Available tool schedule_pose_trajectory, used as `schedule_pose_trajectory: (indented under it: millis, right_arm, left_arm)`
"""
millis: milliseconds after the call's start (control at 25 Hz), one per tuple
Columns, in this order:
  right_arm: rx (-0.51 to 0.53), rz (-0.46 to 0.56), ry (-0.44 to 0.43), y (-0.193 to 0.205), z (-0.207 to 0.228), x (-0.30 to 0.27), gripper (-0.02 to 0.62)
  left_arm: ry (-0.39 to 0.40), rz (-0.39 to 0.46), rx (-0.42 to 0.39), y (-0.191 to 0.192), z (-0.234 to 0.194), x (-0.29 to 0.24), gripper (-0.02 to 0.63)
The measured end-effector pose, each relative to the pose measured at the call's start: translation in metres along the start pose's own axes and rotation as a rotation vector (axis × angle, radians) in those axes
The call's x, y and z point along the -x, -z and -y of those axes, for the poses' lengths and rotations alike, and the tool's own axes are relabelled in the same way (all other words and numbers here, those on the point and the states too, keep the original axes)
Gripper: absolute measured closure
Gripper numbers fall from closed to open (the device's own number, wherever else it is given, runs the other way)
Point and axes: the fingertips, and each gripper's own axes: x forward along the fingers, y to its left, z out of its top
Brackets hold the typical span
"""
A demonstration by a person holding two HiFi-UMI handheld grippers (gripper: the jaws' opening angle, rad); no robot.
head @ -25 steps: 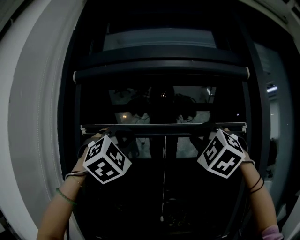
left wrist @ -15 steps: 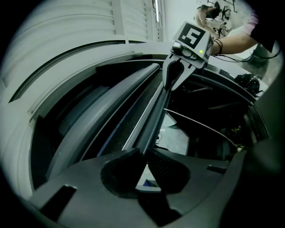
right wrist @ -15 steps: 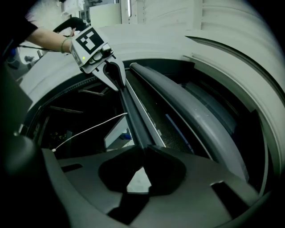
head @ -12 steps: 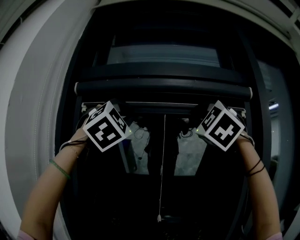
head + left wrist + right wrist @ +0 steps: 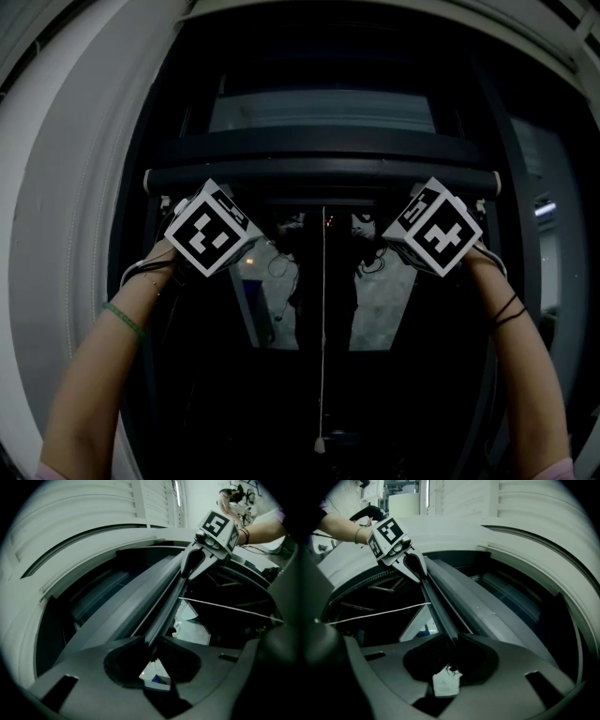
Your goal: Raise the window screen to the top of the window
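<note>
Window screen rail [image 5: 165,610] horizontal, up high, clamped in left claw [image 5: 152,644] and right claw [image 5: 454,644]

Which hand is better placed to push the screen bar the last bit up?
Neither clearly. The left gripper and right gripper are both shut on the bar, level, either side of the cord, just under the roller. Probably push with both.

Black-and-white square markers on left gripper [image 5: 416,569], right gripper [image 5: 190,564]; dark grey screen bar [image 5: 162,615]; white cord [image 5: 322,328]; green wristband [image 5: 123,320].
</note>
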Motion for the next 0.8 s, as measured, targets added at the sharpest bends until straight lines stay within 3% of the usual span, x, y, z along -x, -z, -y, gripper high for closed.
schedule_pose_trajectory:
  millis: [160,280,480,800]
  right_arm:
    - [-0.114,0.104,0.110,-0.003,0.003,0.007,0.529]
    - [-0.213,0.143,0.145,-0.005,-0.005,0.016,0.529]
    - [-0.353,0.187,0.088,0.005,-0.050,0.036,0.529]
    - [-0.560,0.202,-0.006,0.030,-0.156,0.083,0.529]
  left_arm:
    - [-0.064,0.115,0.109,-0.001,-0.003,0.006,0.525]
    - [-0.031,0.144,0.219,0.000,0.007,0.020,0.525]
    - [0.022,0.160,0.322,0.019,0.048,0.053,0.525]
    - [0.173,0.197,0.499,0.057,0.158,0.144,0.525]
